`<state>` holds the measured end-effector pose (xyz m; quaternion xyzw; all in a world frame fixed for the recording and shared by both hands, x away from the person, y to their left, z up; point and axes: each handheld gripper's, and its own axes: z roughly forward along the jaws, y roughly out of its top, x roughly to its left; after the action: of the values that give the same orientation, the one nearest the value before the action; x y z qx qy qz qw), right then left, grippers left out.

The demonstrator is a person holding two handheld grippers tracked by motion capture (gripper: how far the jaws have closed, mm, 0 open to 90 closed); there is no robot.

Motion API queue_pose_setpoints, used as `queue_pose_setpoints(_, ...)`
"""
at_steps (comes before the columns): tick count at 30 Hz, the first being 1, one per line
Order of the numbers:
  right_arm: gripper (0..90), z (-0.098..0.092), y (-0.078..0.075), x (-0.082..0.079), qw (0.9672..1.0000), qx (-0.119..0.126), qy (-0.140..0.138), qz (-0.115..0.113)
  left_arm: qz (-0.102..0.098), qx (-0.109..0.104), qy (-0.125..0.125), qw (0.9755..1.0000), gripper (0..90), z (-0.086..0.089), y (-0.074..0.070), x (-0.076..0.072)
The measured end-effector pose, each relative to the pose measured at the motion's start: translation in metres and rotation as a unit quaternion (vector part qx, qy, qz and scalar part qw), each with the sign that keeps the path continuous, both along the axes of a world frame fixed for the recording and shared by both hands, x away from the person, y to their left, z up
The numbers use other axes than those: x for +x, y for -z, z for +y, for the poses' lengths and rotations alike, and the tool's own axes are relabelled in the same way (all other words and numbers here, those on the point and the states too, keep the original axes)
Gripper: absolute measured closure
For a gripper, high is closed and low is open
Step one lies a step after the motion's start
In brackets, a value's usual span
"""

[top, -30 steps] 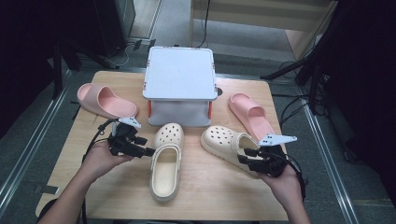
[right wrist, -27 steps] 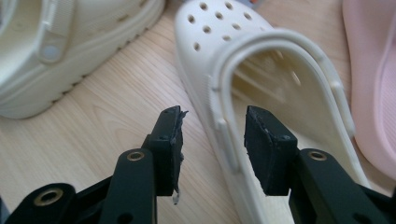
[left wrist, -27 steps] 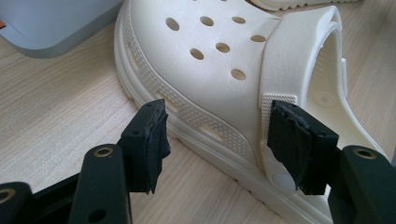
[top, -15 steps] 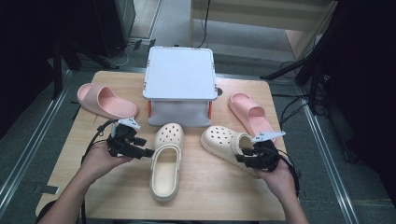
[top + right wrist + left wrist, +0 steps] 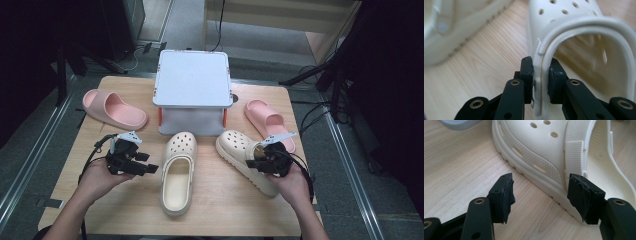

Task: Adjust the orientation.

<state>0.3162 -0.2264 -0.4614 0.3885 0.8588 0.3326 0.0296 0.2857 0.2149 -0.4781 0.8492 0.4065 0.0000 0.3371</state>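
Right gripper (image 5: 541, 75) clamping on the side wall of the right cream clog (image 5: 247, 159), one pad outside, one inside the shoe opening; jaws having just been closing, wall now pinched between them. Gripping at the heel end, near the strap pivot, with the strap arching over the opening in the right gripper view. Sitting toe-up toward the box, angled, in the right half of the tabletop, heel pointing at the front right corner. Left gripper (image 5: 540, 195) hanging with jaws wide apart, holding nothing, pads either side of bare wood and the sole edge of the left cream clog (image 5: 554, 152); right pad just beside that sole, contact unclear. Left clog lying sole down at the tabletop's middle, toe toward the box, heel toward the front edge. Both hands (image 5: 97, 177) coming in from the front edge, left one near the front left part, well apart from the right. Grey lidded box (image 5: 192, 92) standing at the middle of the far edge. Pink slide (image 5: 112, 107) lying near the far left corner, second pink slide (image 5: 267, 122) near the right edge, just beside the gripped clog's toe. Table (image 5: 220, 210) light wood.
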Motion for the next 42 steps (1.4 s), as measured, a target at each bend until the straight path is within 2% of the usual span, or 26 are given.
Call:
queue_pose_setpoints(1, 77.7, 0.007, -0.005, 0.001, 0.9998, 0.009, 0.009, 0.013, 0.002, 0.001, -0.005, 1.0000, 38.0, 0.001, 0.000, -0.002)
queue_pose_setpoints(4, 77.8, 0.021, -0.007, -0.002, 1.0000, -0.002, -0.005, 0.004, 0.001, 0.002, -0.007, 1.0000, 38.0, 0.002, 0.000, -0.005)
queue_pose_setpoints(6, 77.8, 0.028, -0.007, -0.003, 0.9999, -0.014, -0.001, 0.002, 0.001, 0.003, -0.008, 1.0000, 38.1, 0.004, 0.000, -0.009)
queue_pose_setpoints(9, 77.7, 0.035, -0.007, -0.004, 0.9999, -0.015, 0.001, 0.004, 0.000, 0.001, -0.012, 0.9999, 38.1, 0.005, 0.000, -0.011)
queue_pose_setpoints(21, 76.6, 0.075, 0.000, -0.007, 0.9997, -0.021, -0.008, 0.009, 0.003, 0.004, -0.016, 0.9999, 38.2, 0.007, 0.002, -0.016)
queue_pose_setpoints(27, 74.0, 0.090, 0.006, -0.012, 0.9995, -0.028, -0.014, 0.011, 0.004, 0.006, -0.005, 1.0000, 38.2, 0.003, 0.002, -0.015)
queue_pose_setpoints(31, 73.3, 0.098, 0.007, -0.014, 0.9996, -0.017, -0.018, 0.017, 0.005, 0.005, -0.002, 1.0000, 38.3, 0.000, 0.003, -0.014)
queue_pose_setpoints(34, 71.8, 0.101, 0.009, -0.015, 0.9995, -0.018, -0.023, 0.015, 0.004, 0.006, 0.001, 1.0000, 38.4, -0.001, 0.003, -0.013)
queue_pose_setpoints(35, 67.3, 0.103, 0.010, -0.015, 0.9994, -0.010, -0.026, 0.018, 0.003, 0.007, 0.002, 1.0000, 38.5, -0.002, 0.003, -0.013)
queue_pose_setpoints(38, 65.7, 0.099, 0.009, -0.015, 0.9993, 0.003, -0.031, 0.018, 0.001, 0.003, 0.001, 1.0000, 39.4, -0.002, 0.002, -0.011)
queue_pose_setpoints(41, 66.1, 0.086, 0.000, -0.016, 0.9989, 0.032, -0.032, 0.011, 0.004, -0.010, 0.002, 0.9999, 48.0, -0.002, -0.002, -0.010)
queue_pose_setpoints(42, 66.1, 0.086, 0.000, -0.016, 0.9989, 0.032, -0.032, 0.011, 0.004, -0.010, 0.002, 0.9999, 51.2, -0.002, -0.002, -0.010)
